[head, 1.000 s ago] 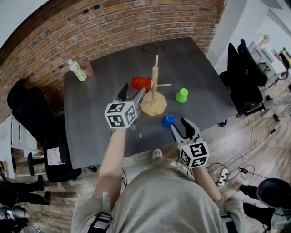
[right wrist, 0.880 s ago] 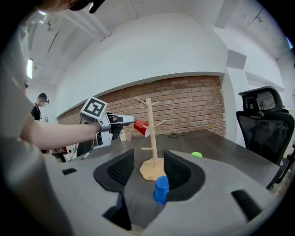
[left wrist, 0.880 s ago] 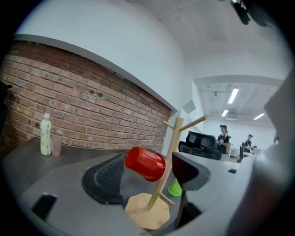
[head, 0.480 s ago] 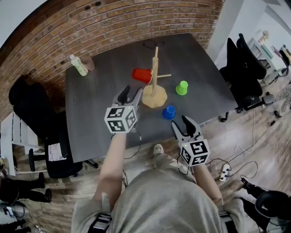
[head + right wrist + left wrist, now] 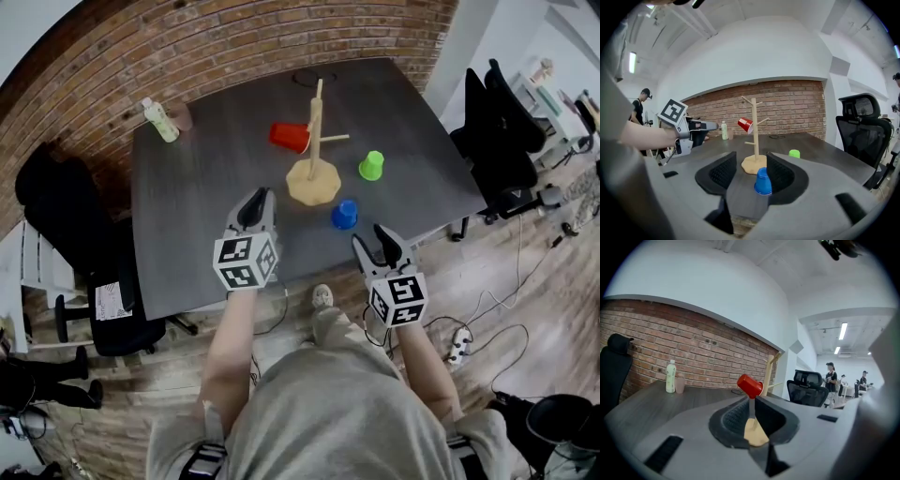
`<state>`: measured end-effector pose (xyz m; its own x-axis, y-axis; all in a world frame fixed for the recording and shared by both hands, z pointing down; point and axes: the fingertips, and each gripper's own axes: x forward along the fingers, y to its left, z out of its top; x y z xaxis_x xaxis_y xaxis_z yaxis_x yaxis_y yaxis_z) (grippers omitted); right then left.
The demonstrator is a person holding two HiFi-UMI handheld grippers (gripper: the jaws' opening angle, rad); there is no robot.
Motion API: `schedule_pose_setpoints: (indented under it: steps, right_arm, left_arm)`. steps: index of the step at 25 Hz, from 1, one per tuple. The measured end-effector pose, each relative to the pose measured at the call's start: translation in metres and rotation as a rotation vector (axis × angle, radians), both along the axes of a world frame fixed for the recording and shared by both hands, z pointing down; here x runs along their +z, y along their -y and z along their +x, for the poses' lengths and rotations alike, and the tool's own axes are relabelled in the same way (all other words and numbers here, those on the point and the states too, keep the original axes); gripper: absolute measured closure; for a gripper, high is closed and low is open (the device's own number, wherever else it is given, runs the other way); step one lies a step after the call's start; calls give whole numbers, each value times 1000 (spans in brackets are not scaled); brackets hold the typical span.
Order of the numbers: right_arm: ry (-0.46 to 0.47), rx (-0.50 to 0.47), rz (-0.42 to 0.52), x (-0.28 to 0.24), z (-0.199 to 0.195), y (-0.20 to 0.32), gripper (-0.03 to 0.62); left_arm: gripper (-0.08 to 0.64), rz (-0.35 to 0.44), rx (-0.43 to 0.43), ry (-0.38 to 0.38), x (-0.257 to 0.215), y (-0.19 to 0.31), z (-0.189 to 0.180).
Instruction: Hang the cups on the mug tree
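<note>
A wooden mug tree (image 5: 314, 141) stands mid-table with a red cup (image 5: 290, 137) hanging on a left peg. A green cup (image 5: 372, 166) sits upside down to its right, a blue cup (image 5: 345, 215) in front of it. My left gripper (image 5: 259, 201) hovers near the table's front, short of the tree's base. Its jaws have just been closing with nothing between them, and only a thin slit remains. In the left gripper view the left gripper (image 5: 751, 401) points at the red cup (image 5: 750, 386). My right gripper (image 5: 751, 161) is open, with the blue cup (image 5: 762, 182) standing ahead between its jaws, untouched.
A pale green bottle (image 5: 160, 120) and a small brownish cup (image 5: 182, 116) stand at the table's back left by the brick wall. A cable loop (image 5: 307, 79) lies at the back edge. Black office chairs (image 5: 497, 141) flank the table; people stand far off.
My left gripper has drawn back from the red cup on the tree toward the table's front edge, and its jaws have come together. The right gripper has shifted only slightly.
</note>
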<state>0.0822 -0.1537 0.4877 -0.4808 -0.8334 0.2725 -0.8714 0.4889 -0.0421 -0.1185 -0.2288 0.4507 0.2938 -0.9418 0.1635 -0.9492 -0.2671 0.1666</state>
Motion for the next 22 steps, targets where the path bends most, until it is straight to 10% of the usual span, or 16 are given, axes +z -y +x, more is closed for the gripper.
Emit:
schedule_pose_setpoints:
  steps: [22]
  right_arm:
    - [-172, -16, -116, 98, -7, 51, 377]
  left_arm:
    - [545, -89, 35, -2, 72, -63, -4]
